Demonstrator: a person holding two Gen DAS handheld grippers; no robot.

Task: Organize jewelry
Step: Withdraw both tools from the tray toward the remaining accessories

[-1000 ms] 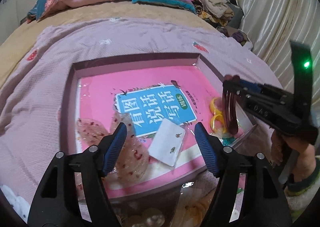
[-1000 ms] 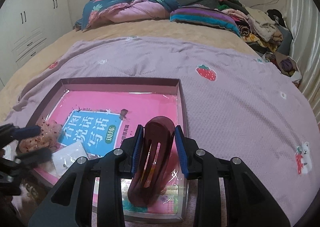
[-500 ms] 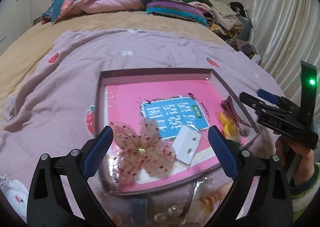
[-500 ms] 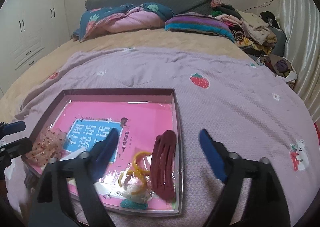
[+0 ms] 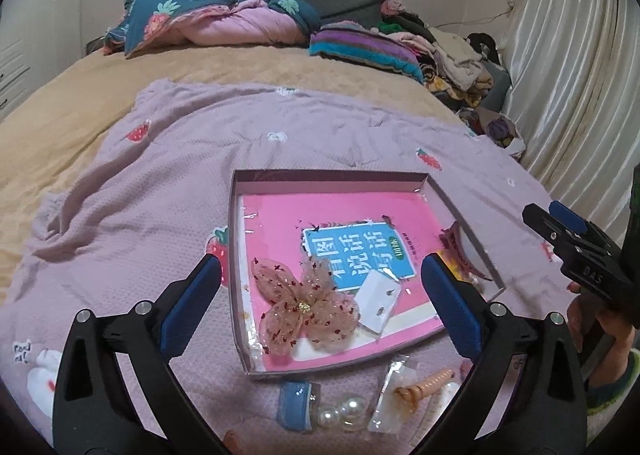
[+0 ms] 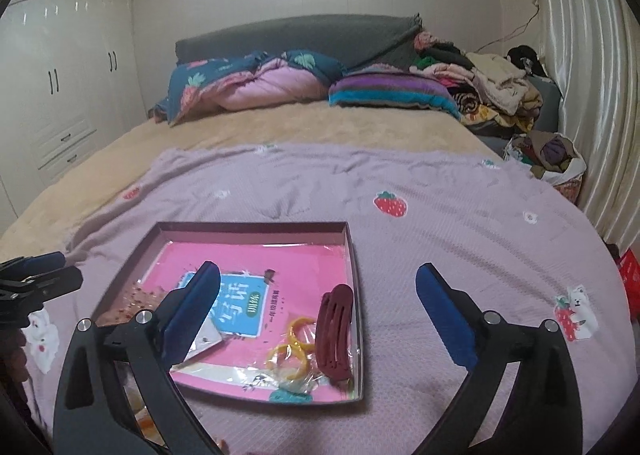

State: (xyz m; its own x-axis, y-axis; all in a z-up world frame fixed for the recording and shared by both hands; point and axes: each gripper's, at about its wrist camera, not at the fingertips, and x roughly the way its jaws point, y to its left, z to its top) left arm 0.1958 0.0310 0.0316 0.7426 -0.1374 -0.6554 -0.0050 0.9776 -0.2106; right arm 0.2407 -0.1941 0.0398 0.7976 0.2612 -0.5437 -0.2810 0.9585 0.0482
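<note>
A shallow tray with a pink book as its floor lies on the purple blanket; it also shows in the right wrist view. In it lie a sheer pink bow, a white earring card, a dark red hair clip and yellow rings. My left gripper is open above the tray's near edge. My right gripper is open and empty, raised above the clip. Pearls, a blue clip and a bagged tan clip lie on the blanket in front of the tray.
The purple strawberry blanket covers a tan bed. Folded quilts and piled clothes sit at the headboard. A curtain hangs on the right, a wardrobe on the left.
My right gripper opened and let the dark red clip go into the tray, then pulled back and up. My left gripper opened wider and drew back, which brought the loose items below the tray into view.
</note>
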